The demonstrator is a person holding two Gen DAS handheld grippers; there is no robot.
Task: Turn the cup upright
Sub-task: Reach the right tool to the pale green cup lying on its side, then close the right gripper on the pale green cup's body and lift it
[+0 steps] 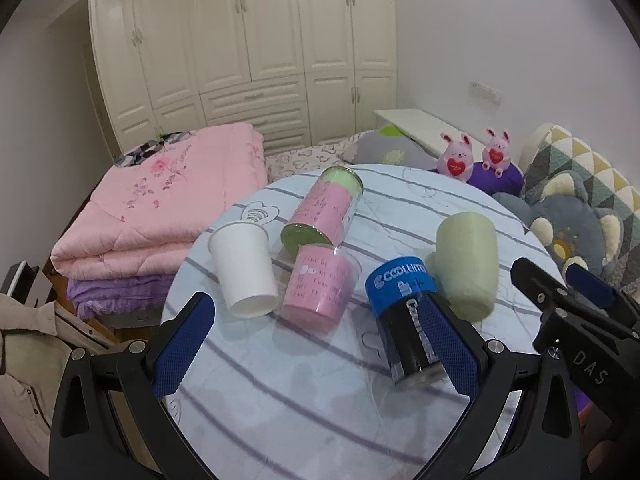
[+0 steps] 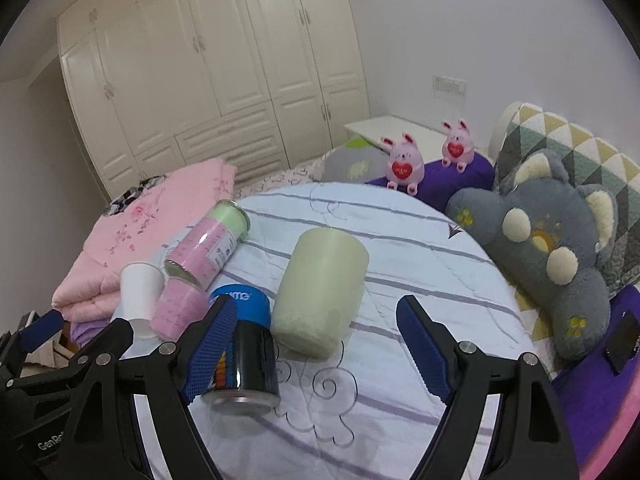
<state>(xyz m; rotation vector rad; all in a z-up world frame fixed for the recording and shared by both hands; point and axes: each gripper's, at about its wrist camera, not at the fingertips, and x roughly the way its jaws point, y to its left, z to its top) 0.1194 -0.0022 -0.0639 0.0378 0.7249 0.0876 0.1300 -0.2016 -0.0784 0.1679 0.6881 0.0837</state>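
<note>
Several cups stand on a round table with a striped cloth [image 1: 312,412]. A white paper cup [image 1: 244,272] and a pale green cup [image 1: 466,264] stand upside down; the green cup also shows in the right wrist view [image 2: 320,292]. A small pink cup [image 1: 320,288], a black can with a blue band [image 1: 404,320] and a pink-and-green can on its side [image 1: 320,212] lie between them. My left gripper [image 1: 320,344] is open, just short of the pink cup. My right gripper [image 2: 316,344] is open, just before the green cup.
A folded pink quilt [image 1: 160,216] lies left of the table on the bed. Two pink plush rabbits [image 2: 404,168] and a grey plush cushion [image 2: 552,248] sit at the right. A white wardrobe [image 1: 240,52] fills the back wall.
</note>
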